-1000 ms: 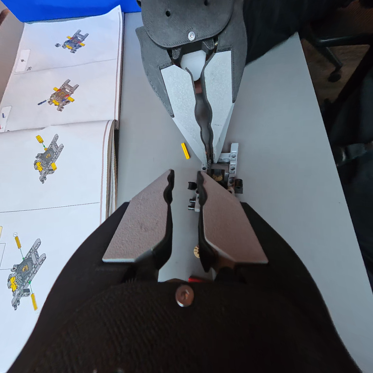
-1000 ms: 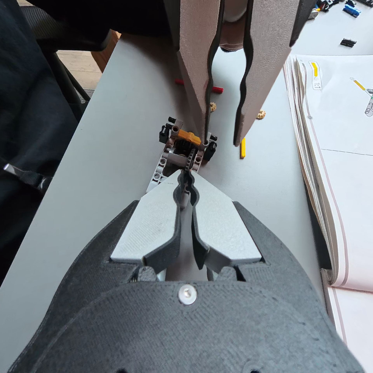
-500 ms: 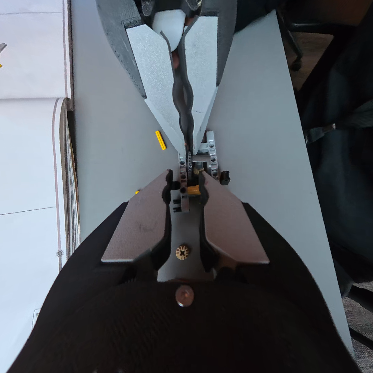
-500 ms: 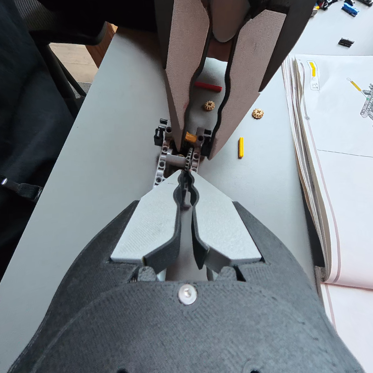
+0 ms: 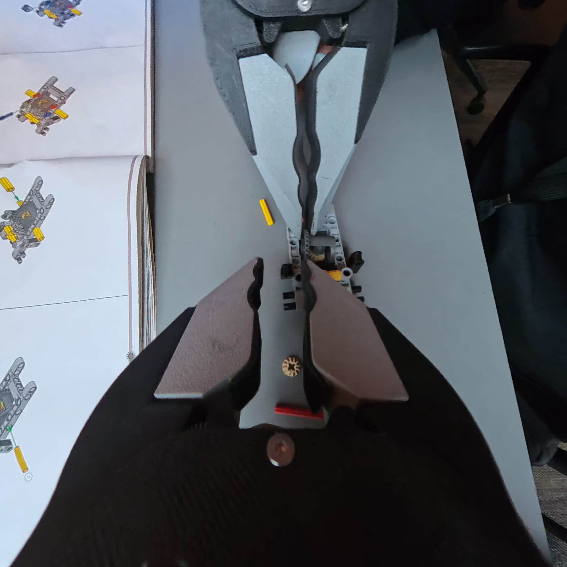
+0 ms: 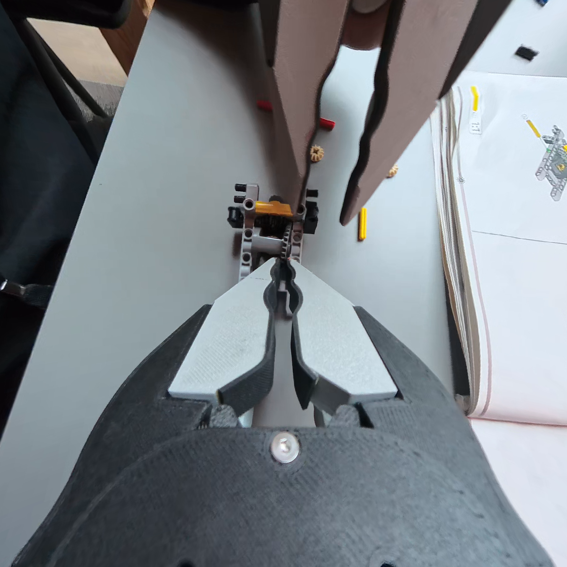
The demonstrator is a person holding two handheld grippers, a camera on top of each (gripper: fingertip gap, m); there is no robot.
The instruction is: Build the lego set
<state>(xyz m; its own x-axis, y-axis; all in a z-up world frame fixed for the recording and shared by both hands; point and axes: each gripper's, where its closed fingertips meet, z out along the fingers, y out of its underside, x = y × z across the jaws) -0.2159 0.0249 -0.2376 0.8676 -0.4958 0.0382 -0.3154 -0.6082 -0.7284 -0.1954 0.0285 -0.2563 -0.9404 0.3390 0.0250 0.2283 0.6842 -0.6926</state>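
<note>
A small grey lego assembly [image 6: 270, 239] with a gear, an orange piece and black pins lies on the grey table [image 6: 153, 214]. It also shows in the left wrist view [image 5: 336, 245]. My right gripper [image 6: 283, 265], with silver fingers, is shut on the assembly's near grey beam beside the gear. In the left wrist view it [image 5: 305, 225] reaches in from the top. My left gripper [image 5: 283, 268], with brown fingers, is open and empty. One of its fingers touches the assembly's far corner and the other hangs over bare table. In the right wrist view it [image 6: 322, 216] comes in from above.
A yellow axle [image 6: 362, 224] lies beside the assembly, towards the open instruction booklet [image 6: 506, 260]. Two tan gears [image 6: 316, 153] [image 6: 392, 171] and a red axle [image 6: 326, 123] lie under the left gripper. The table edge and a dark chair [image 6: 40, 184] are close on the other side. My left and right fingertips are right by each other.
Half a second ago the left gripper's fingers straddled the assembly's orange end. It has since shifted sideways towards the booklet, with one finger on the assembly. The right gripper keeps its hold.
</note>
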